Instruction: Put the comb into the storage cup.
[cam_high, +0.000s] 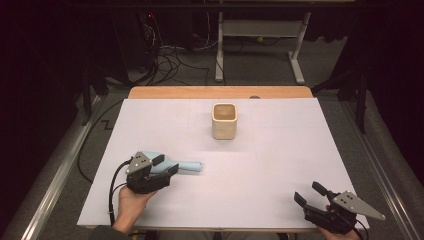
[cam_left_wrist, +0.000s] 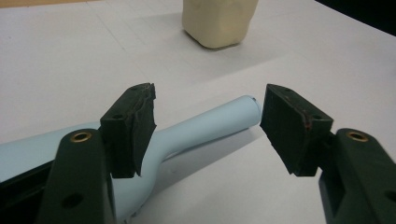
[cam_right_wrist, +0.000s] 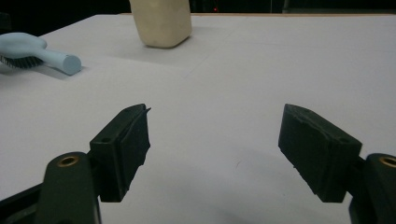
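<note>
The left gripper (cam_left_wrist: 208, 126) has its jaws spread wide, and the pads press on nothing. Between them lies the pale blue brush (cam_left_wrist: 201, 128): its round handle runs across the gap, its end near the right-hand pad (cam_left_wrist: 292, 128), while the left-hand pad (cam_left_wrist: 133, 128) stands over the neck where the handle widens toward the head. Whether that pad brushes the plastic I cannot tell; there is no grip. In the high view the left gripper (cam_high: 167, 167) sits low over the brush (cam_high: 190, 166) at the near left of the table (cam_high: 280, 165), jaws pointing right and a little away from the person, with the handle end sticking out past them. The left hand (cam_high: 131, 200) holds the gripper body from behind, the forearm coming in from the bottom edge, and the cable loops off to the left.

The right gripper (cam_right_wrist: 215, 144) also stands open, with bare white tabletop between its pads. In the high view the right gripper (cam_high: 310, 192) rests at the near right corner, well apart from the brush, jaws aimed left and away, toward the middle of the table.

The cream cup (cam_high: 224, 121) stands upright toward the far middle of the table, well apart from both grippers. From the right gripper view the brush (cam_right_wrist: 42, 56) lies flat at the far left, bristles down, the cup (cam_right_wrist: 161, 21) beyond it.
</note>
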